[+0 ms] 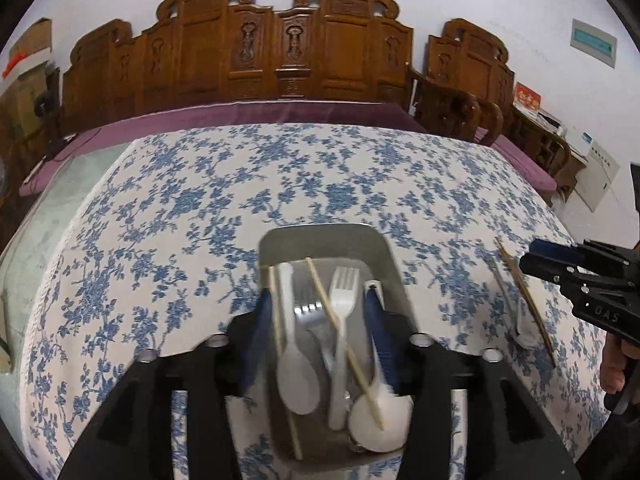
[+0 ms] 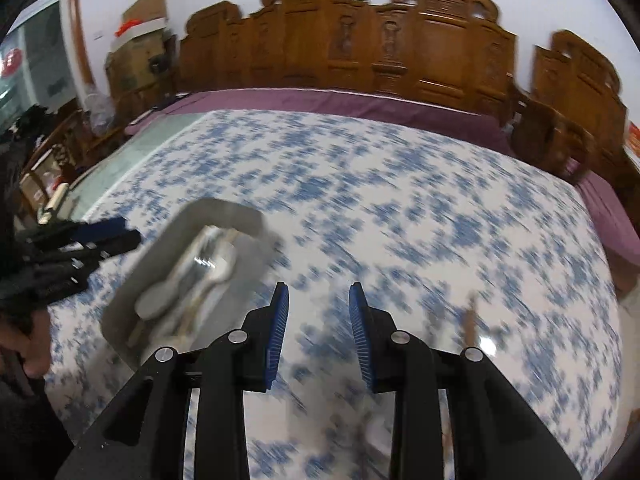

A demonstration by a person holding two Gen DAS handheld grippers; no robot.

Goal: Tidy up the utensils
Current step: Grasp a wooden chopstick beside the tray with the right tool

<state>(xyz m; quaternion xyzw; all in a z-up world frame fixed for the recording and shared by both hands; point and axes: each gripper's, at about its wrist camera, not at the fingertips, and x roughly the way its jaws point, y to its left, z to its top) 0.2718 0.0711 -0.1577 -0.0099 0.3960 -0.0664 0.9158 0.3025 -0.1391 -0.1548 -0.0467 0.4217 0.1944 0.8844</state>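
Between the parted left gripper [image 1: 318, 300] fingers, gripping nothing, lies the metal tray [image 1: 386, 252] holding white spoons, a plastic fork [image 1: 342, 292] and chopsticks. Right gripper [image 2: 318, 300] fingers stand apart and empty over the floral tablecloth [image 2: 400, 200], the tray off to their left; one chopstick [image 1: 524, 296] and a utensil lie loose right of the left fingers.

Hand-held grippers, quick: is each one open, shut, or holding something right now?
Left hand-held gripper: open over the metal tray, gripping nothing.
Right hand-held gripper: open, empty, above the tablecloth.

Your grey metal tray [image 1: 280, 240] holds white plastic spoons [image 1: 294, 376], a white fork [image 1: 342, 300] and wooden chopsticks [image 1: 344, 344]; another chopstick [image 1: 528, 300] lies outside.
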